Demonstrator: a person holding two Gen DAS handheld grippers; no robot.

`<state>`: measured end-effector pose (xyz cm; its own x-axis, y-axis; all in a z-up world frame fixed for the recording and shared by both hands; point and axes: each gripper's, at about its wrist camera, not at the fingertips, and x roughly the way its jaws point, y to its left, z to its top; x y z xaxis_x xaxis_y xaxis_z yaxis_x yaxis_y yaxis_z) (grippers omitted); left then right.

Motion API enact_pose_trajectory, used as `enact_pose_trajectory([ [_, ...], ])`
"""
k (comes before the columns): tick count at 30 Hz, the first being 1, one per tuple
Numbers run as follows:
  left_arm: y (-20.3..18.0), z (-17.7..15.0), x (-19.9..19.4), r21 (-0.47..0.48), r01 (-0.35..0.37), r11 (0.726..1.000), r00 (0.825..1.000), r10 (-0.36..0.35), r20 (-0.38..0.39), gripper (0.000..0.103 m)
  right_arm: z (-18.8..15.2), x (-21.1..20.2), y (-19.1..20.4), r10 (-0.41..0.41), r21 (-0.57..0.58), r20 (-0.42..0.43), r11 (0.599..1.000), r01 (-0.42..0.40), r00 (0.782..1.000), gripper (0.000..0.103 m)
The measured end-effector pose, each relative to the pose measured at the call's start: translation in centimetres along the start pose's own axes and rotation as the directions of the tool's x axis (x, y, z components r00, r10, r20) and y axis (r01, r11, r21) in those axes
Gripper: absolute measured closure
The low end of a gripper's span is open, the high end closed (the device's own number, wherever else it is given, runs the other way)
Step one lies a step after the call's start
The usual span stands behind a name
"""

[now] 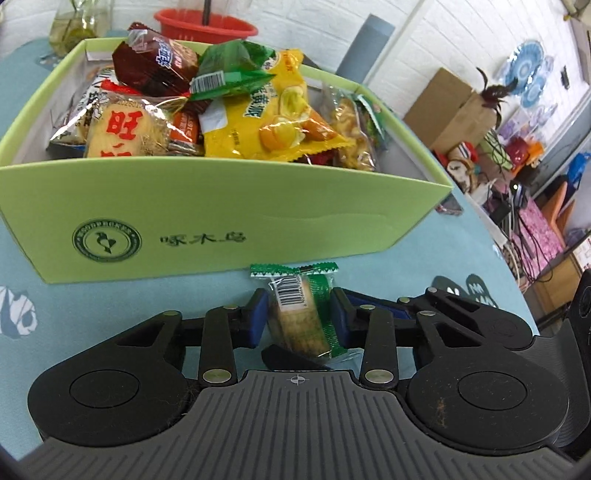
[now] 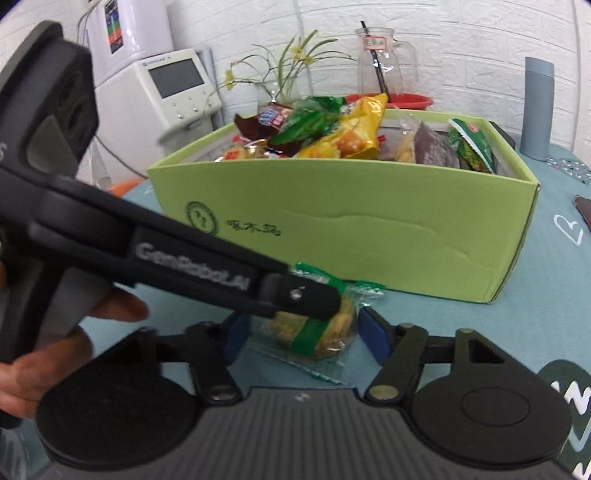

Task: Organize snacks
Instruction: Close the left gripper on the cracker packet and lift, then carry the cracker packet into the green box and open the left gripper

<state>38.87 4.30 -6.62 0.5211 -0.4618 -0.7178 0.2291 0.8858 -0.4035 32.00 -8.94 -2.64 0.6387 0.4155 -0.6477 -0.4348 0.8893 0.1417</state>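
Setting: lived-in domestic room, cluttered. White brick-pattern wall [image 2: 461,55]. Bench under a teal printed cloth [image 1: 424,254]. On it: green cardboard box [image 1: 221,206] heaped with wrapped snacks, red plastic basin [image 1: 207,26], glass vase of yellow-flowered stems [image 2: 284,74], glass pitcher [image 2: 384,62], grey flask [image 2: 537,110]. Beside it: white water dispenser with screen [image 2: 173,88]. Background: brown cartons [image 1: 454,107], blue plates hung on the wall [image 1: 524,70], heaped toys and bags, cables.

The way forward is blocked by the near wall of the green box [image 1: 229,206], heaped with snack packets [image 1: 258,110], while open tablecloth [image 2: 546,295] is left to its right.
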Motion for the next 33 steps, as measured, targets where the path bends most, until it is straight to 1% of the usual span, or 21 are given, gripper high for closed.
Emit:
enact_pose_trajectory([
  [1, -0.2, -0.3, -0.3, 0.002, 0.000, 1.000, 1.000, 0.000, -0.002, 0.094, -0.3, -0.5, 0.2, -0.003, -0.009, 0.001, 1.000, 0.003, 1.000, 0.036],
  [3, -0.7, -1.6, -1.3, 0.000, 0.005, 1.000, 1.000, -0.005, -0.006, 0.096, -1.2, -1.9, 0.7, -0.005, -0.010, 0.007, 1.000, 0.005, 1.000, 0.036],
  [8, -2.3, -6.8, -4.3, -0.026, 0.007, 1.000, 1.000, -0.007, -0.003, 0.095, -4.8, -6.3, 2.5, 0.017, 0.015, 0.032, 1.000, -0.017, 0.999, 0.036],
  [10, -2.9, -9.0, -5.4, -0.035, 0.003, 0.999, 1.000, -0.002, 0.014, 0.095, -6.4, -7.7, 3.4, 0.021, 0.031, 0.038, 0.999, -0.022, 0.999, 0.036],
  [12, -3.6, -10.7, -6.3, -0.036, -0.001, 0.999, 1.000, 0.002, 0.024, 0.092, -7.6, -8.9, 4.2, 0.020, 0.033, 0.045, 0.999, -0.021, 0.999, 0.034],
  [14, -4.4, -12.1, -7.0, -0.028, -0.014, 1.000, 0.999, 0.015, 0.032, 0.083, -8.3, -9.6, 4.7, 0.026, 0.037, 0.050, 0.999, -0.027, 0.998, 0.033],
  [15, -4.6, -12.5, -7.3, -0.019, -0.022, 1.000, 0.999, 0.022, 0.037, 0.083, -8.5, -9.9, 4.8, 0.027, 0.036, 0.053, 0.999, -0.029, 0.998, 0.033],
  [17, -5.0, -12.9, -7.8, -0.001, -0.050, 0.999, 0.998, 0.050, 0.047, 0.078, -8.6, -10.5, 4.9, 0.015, 0.035, 0.068, 0.999, -0.017, 0.998, 0.032],
  [18, -5.0, -13.0, -8.1, 0.002, -0.060, 0.998, 0.997, 0.059, 0.054, 0.073, -8.6, -10.8, 4.8, 0.003, 0.033, 0.077, 0.999, -0.006, 0.997, 0.030],
  [19, -5.0, -13.1, -8.5, 0.004, -0.060, 0.998, 0.996, 0.060, 0.061, 0.062, -8.6, -11.2, 4.7, -0.003, 0.033, 0.088, 0.999, 0.000, 0.996, 0.025],
  [20, -4.9, -13.2, -8.8, 0.005, -0.060, 0.998, 0.996, 0.060, 0.067, 0.057, -8.7, -11.5, 4.6, -0.004, 0.037, 0.095, 0.999, 0.000, 0.996, 0.024],
  [23, -4.8, -13.2, -8.8, 0.007, -0.067, 0.998, 0.995, 0.066, 0.072, 0.059, -9.0, -11.8, 4.8, -0.012, 0.036, 0.092, 0.999, 0.009, 0.996, 0.024],
  [26, -4.5, -13.0, -7.8, -0.010, -0.043, 0.999, 0.998, 0.044, 0.041, 0.065, -9.4, -10.6, 4.7, 0.002, 0.044, 0.055, 0.999, -0.005, 0.998, 0.024],
  [27, -4.4, -13.1, -7.8, -0.009, -0.038, 0.999, 0.998, 0.039, 0.050, 0.066, -9.5, -10.2, 4.7, 0.006, 0.043, 0.043, 0.999, -0.008, 0.999, 0.025],
  [28, -4.4, -13.1, -7.7, -0.003, -0.033, 0.999, 0.998, 0.033, 0.050, 0.073, -9.6, -9.9, 4.9, 0.014, 0.038, 0.045, 0.999, -0.016, 0.999, 0.026],
  [29, -4.3, -13.1, -7.5, -0.005, -0.012, 1.000, 0.999, 0.012, 0.043, 0.082, -9.7, -9.7, 5.0, 0.010, 0.025, 0.055, 1.000, -0.012, 0.998, 0.028],
  [31, -4.1, -13.0, -7.5, -0.026, -0.008, 1.000, 0.999, 0.009, 0.050, 0.083, -9.5, -9.6, 5.2, 0.005, 0.022, 0.054, 1.000, -0.006, 0.999, 0.033],
  [33, -4.0, -12.7, -7.8, -0.032, -0.011, 0.999, 0.998, 0.013, 0.058, 0.083, -9.0, -9.7, 4.9, -0.004, 0.028, 0.073, 1.000, 0.002, 0.997, 0.040],
])
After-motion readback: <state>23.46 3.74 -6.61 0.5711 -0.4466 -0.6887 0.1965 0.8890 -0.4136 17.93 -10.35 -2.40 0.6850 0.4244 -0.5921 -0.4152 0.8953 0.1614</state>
